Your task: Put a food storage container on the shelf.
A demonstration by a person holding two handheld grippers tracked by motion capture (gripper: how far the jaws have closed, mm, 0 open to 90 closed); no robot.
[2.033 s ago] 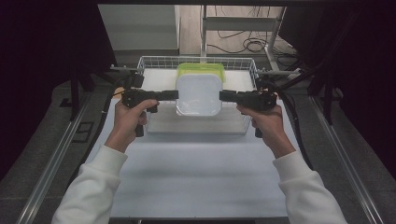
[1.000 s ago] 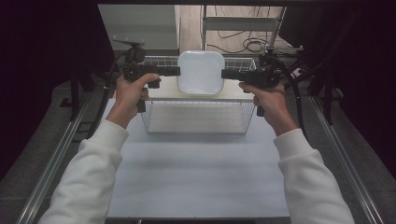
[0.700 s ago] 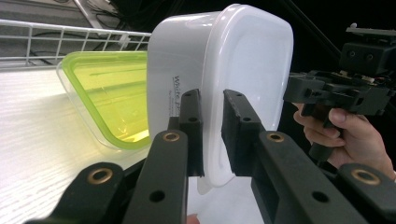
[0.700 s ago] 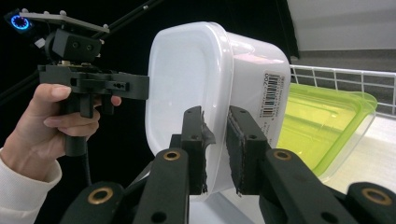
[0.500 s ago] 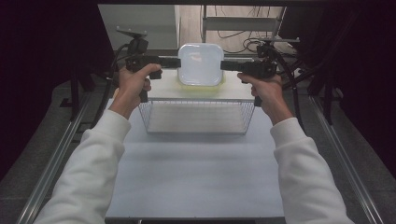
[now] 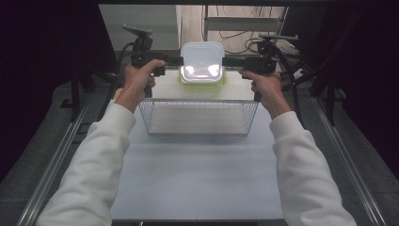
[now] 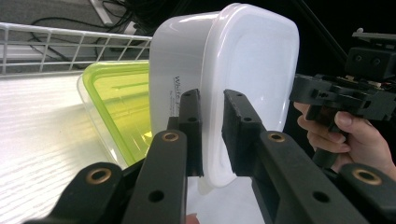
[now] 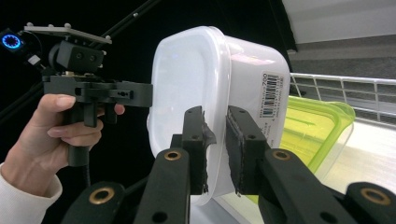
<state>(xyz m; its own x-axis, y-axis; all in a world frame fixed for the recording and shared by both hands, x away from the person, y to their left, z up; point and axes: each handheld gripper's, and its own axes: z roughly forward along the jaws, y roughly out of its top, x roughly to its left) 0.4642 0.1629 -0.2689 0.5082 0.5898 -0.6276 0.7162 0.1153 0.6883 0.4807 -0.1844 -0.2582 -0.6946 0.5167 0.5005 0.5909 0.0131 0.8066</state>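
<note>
White lidded container (image 6: pixel 203 60) is clamped by its rim between left gripper (image 6: pixel 175 60) and right gripper (image 6: pixel 229 61), jaws narrow on opposite sides. It is held above green-lidded container (image 6: pixel 202 81), near tabletop's far edge, behind wire basket (image 6: pixel 199 117).

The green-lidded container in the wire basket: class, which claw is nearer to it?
Neither, roughly equal. The left claw and right claw grip opposite rims of the white container held above the green-lidded container, one either side of it.
</note>
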